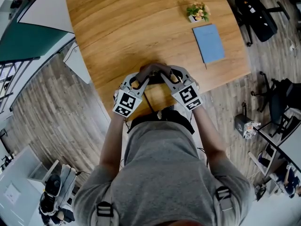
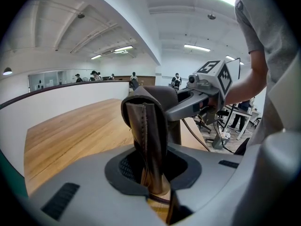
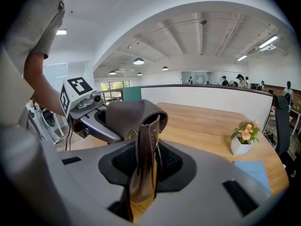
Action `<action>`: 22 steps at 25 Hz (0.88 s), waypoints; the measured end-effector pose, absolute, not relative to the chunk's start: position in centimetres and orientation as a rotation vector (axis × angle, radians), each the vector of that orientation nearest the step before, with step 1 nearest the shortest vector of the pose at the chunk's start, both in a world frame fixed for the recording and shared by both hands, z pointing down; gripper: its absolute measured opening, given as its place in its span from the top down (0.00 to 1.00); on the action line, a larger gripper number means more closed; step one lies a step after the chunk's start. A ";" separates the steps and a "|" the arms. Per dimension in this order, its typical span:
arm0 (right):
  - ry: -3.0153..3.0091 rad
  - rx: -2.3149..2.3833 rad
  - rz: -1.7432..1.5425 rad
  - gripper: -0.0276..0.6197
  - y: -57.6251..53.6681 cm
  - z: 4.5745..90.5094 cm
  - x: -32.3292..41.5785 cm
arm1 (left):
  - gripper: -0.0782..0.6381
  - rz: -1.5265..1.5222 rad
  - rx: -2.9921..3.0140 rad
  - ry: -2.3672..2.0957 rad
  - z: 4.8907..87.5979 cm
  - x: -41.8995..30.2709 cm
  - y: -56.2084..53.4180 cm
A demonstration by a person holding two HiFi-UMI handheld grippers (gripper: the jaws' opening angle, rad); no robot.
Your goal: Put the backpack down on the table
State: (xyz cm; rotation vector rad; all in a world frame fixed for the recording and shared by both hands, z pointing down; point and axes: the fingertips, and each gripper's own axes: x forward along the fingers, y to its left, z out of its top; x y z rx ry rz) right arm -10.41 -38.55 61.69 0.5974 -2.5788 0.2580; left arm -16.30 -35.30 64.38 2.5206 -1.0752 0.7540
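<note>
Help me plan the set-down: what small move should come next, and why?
Probably lower both together, a little forward over the table: the left gripper and right gripper each have jaws clamped on the backpack's leather handle, held at the table's near edge.

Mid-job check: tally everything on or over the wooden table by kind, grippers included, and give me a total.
small white pot of pink and yellow flowers: 1
flat blue rectangular notebook: 1
brown leather strap: 1
grippers, the left gripper and the right gripper, both shut on the strap: 2
Total: 5
</note>
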 end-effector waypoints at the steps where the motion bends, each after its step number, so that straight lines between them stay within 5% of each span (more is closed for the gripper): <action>1: -2.575 0.596 0.250 0.80 -38.6 61.8 -10.5 | 0.77 0.759 2.521 -1.075 64.5 -16.3 -35.4; 22: -2.508 0.562 0.185 0.78 -39.1 65.0 -9.9 | 0.74 0.864 2.534 -1.013 67.3 -16.3 -36.3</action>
